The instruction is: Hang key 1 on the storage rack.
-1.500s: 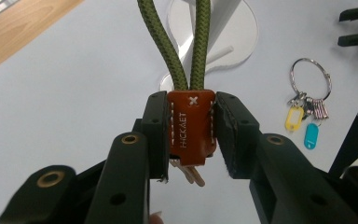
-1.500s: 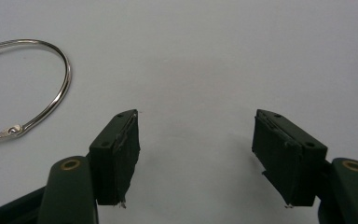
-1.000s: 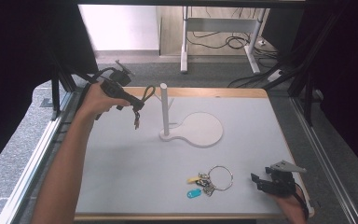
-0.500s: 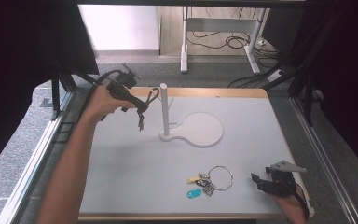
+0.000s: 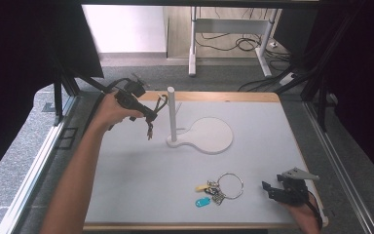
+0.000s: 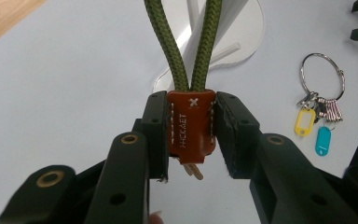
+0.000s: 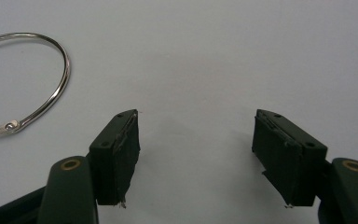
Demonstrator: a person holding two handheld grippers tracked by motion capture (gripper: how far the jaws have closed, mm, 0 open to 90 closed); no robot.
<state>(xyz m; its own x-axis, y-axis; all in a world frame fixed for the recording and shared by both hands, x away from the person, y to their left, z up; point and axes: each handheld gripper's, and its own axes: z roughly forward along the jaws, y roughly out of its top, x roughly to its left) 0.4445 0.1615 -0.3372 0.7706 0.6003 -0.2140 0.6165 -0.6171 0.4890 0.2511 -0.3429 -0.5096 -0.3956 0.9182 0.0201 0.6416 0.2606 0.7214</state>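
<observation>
Reading "HCKAET" sideways in pale stamped letters on the brown leather tab [image 6: 191, 123], with a small stitched cross above the word. Clamped between both pads of the left gripper [image 6: 191, 126], held up above the far left part of the white table [image 5: 141, 170]. Sprouting from the tab's top, two strands of olive-green cord [image 6: 186, 42], forming the loop of the lanyard [image 5: 155, 109]. Poking out beneath the tab, two short tan ends. Hanging just beside the upright white post [image 5: 172, 114], near its upper end, whether touching it cannot be told. Rooted in a flat white stand [image 5: 209, 135] with a round pad to its right.

Lying nearer the front edge, well apart from the lanyard: a metal key ring [image 5: 230, 186] carrying keys with a yellow tag [image 6: 302, 124] and a blue tag [image 5: 202, 202], no writing legible on either. Resting at the front right corner, the right gripper [image 5: 271, 189], jaws spread wide with nothing between them, pads over bare table, the ring's curve [image 7: 37, 93] just off to one side.
</observation>
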